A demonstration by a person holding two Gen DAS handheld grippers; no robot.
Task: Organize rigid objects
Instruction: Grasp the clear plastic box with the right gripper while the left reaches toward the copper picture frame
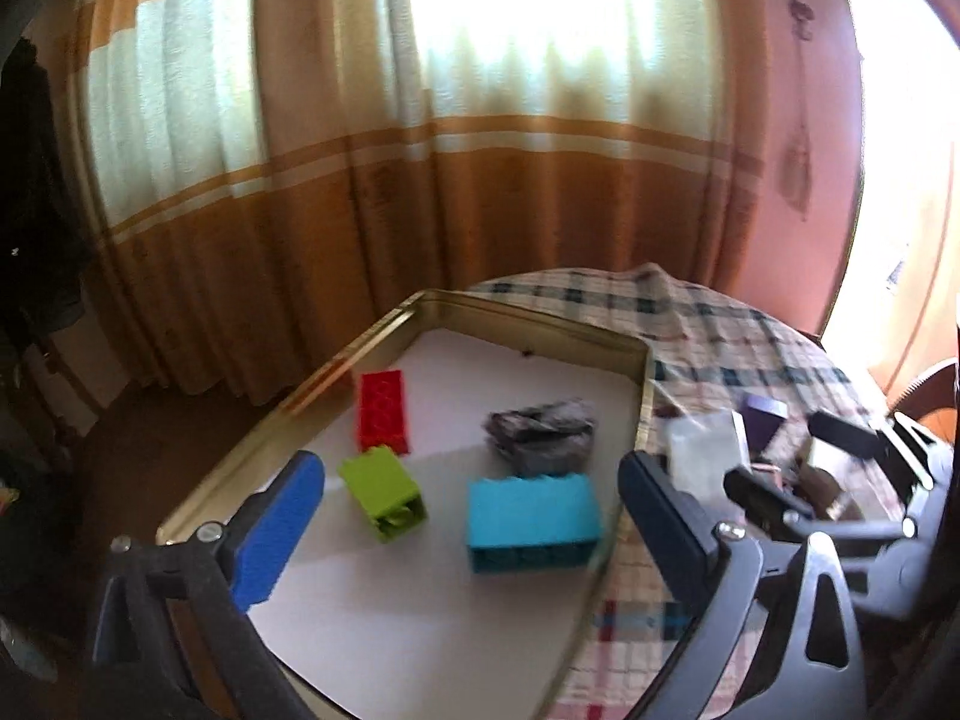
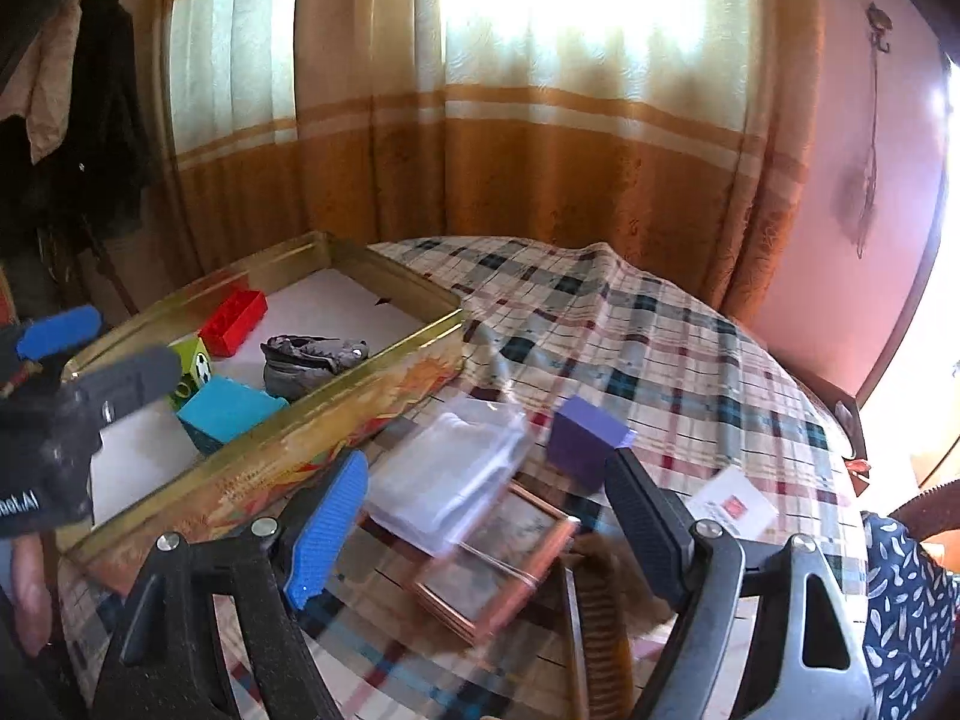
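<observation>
My left tongs (image 1: 468,516) hang over the tin tray (image 1: 384,330), spread wide with nothing between them, and below them lie what has already been gathered there: the blue block (image 1: 531,510) just ahead and under the gap, the green block (image 1: 384,492) close to my left finger, the red block (image 1: 384,411) further out, and a crumpled grey pouch (image 1: 540,438) beyond the blue one. My right tongs (image 2: 486,516) are also apart and empty, held above the checked cloth of the surface (image 2: 660,330), just to the right of the tray's long decorated wall. The next piece to sort, as I judge it, lies right under them: a clear plastic case (image 2: 450,474) resting partly on a copper picture frame (image 2: 498,564), with a purple box (image 2: 585,438) just past my right finger and a white card (image 2: 732,501) further right. A brown brush or comb sits nearest to me, though blur keeps me from saying which. To do this well I would take the top item first, the clear case, lowering squarely so both fingers meet its opposite edges, since smooth plastic may slip from a corner hold. I would lift it clear of the frame before swinging left, high enough to pass the tray wall, and set it on bare white floor away from the blocks. My left tongs should keep out of that path.
</observation>
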